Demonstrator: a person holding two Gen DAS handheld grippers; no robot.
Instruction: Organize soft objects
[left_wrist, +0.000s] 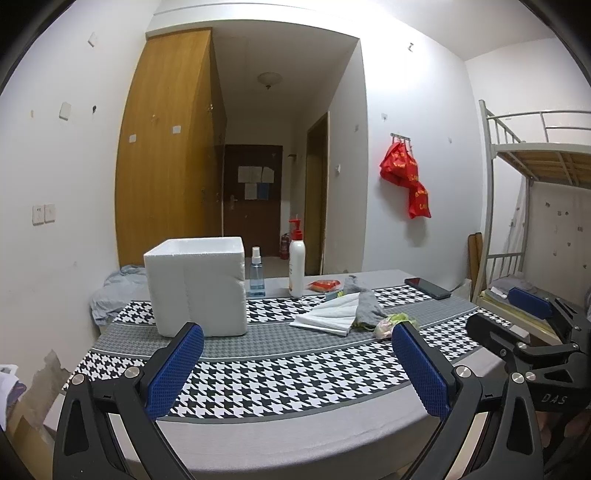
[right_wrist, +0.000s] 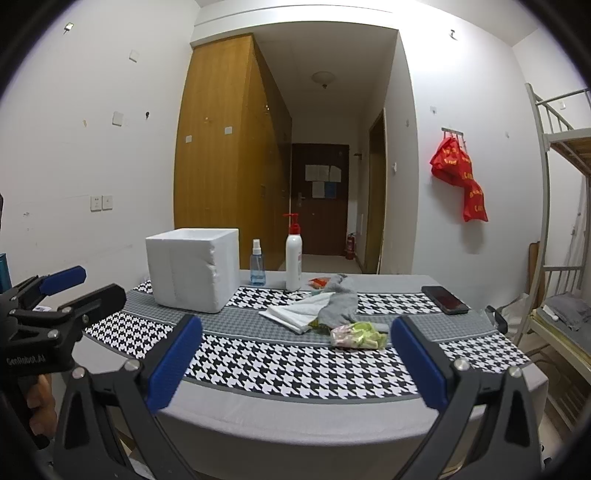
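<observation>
A white folded cloth (left_wrist: 328, 314) (right_wrist: 295, 312), a grey sock (left_wrist: 364, 302) (right_wrist: 338, 299) lying over it, a pink and green soft bundle (left_wrist: 388, 325) (right_wrist: 356, 334) and a small red item (left_wrist: 324, 284) (right_wrist: 318, 282) lie on the table's middle right. A white foam box (left_wrist: 197, 286) (right_wrist: 192, 269) stands at the left. My left gripper (left_wrist: 297, 349) is open and empty above the table's near edge. My right gripper (right_wrist: 295, 343) is open and empty, beside it on the right. Each gripper shows in the other's view, the right one (left_wrist: 509, 314) and the left one (right_wrist: 90, 284).
The table (left_wrist: 295, 432) has a houndstooth cover. A blue spray bottle (left_wrist: 256, 273) (right_wrist: 257, 263) and a white pump bottle (left_wrist: 296, 266) (right_wrist: 293, 258) stand behind the cloths. A black phone (left_wrist: 428, 288) (right_wrist: 445, 300) lies at the right. A bunk bed (left_wrist: 535, 166) stands to the right.
</observation>
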